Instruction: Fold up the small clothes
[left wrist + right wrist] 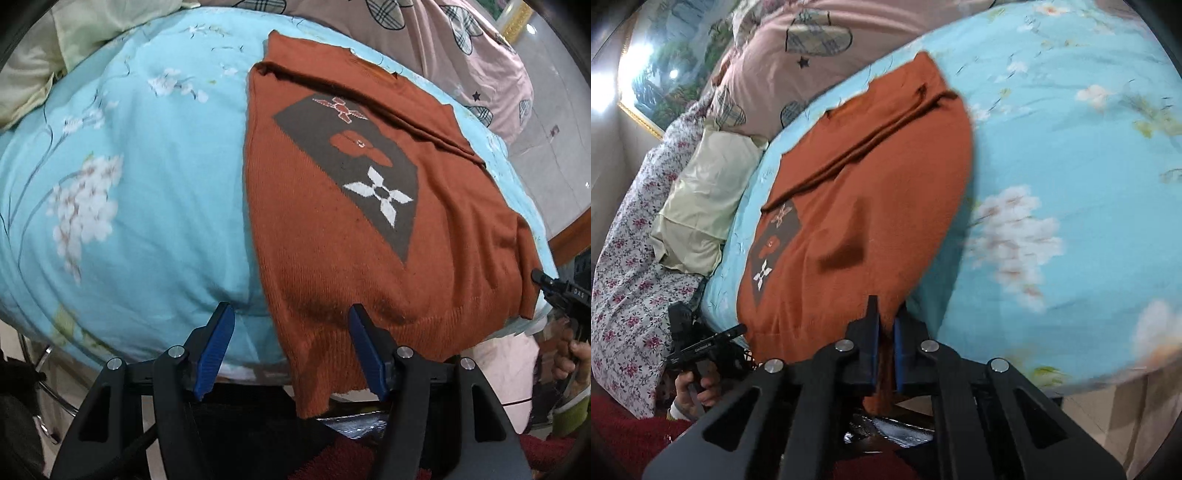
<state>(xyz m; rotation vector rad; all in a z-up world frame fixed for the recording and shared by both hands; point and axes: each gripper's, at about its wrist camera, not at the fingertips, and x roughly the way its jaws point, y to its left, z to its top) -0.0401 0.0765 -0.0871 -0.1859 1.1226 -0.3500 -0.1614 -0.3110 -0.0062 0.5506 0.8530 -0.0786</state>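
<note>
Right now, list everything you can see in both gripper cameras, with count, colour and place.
sweater: one, rust orange with a dark patterned panel, flat on the bedspread, hem hanging over the near edge
bedspread: one, light blue with white blossoms, under the sweater
pillow: one, pale green, beside the bedspread
pink quilt: one, pink with checked shapes, behind the bedspread
floral sheet: one, white with red flowers, beside the pillow
left gripper: black with blue pads, open over the hem's corner
right gripper: black with blue pads, shut on the hem
</note>
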